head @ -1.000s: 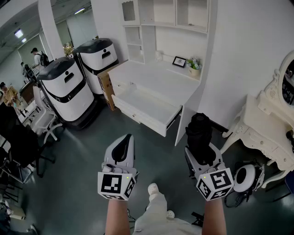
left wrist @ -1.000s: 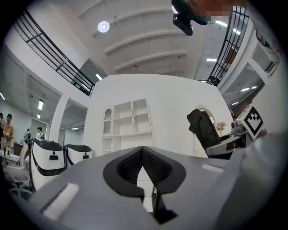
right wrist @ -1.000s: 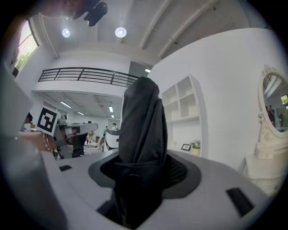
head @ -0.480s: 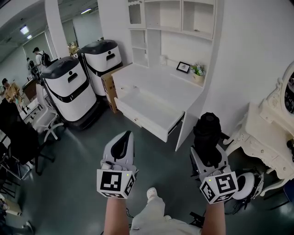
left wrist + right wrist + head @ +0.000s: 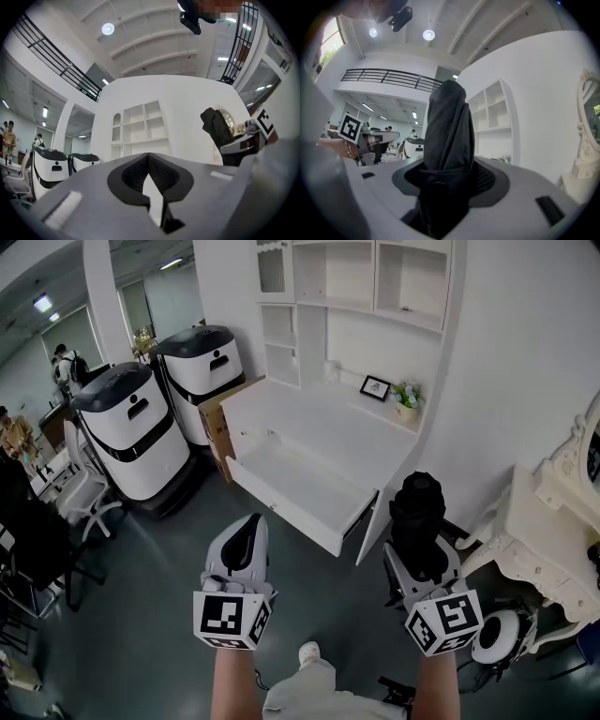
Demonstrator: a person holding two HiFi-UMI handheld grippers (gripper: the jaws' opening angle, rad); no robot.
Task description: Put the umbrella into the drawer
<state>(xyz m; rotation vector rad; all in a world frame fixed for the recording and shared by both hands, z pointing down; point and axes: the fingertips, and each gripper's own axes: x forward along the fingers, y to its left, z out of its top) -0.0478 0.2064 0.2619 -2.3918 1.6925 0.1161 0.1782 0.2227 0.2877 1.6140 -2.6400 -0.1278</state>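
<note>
Folded black umbrella (image 5: 415,514) upright in right gripper (image 5: 421,557).
Fabric furled and creased; jaws pinch its lower end, near front-right corner of open white drawer (image 5: 305,486). Left gripper (image 5: 249,532) pressed together, empty.

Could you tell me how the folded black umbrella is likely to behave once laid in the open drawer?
The umbrella looks soft outside: its fabric bunches in folds, so it may give slightly under the right gripper. Its rounded, bundled shape could roll a little on the flat floor of the drawer.
</note>
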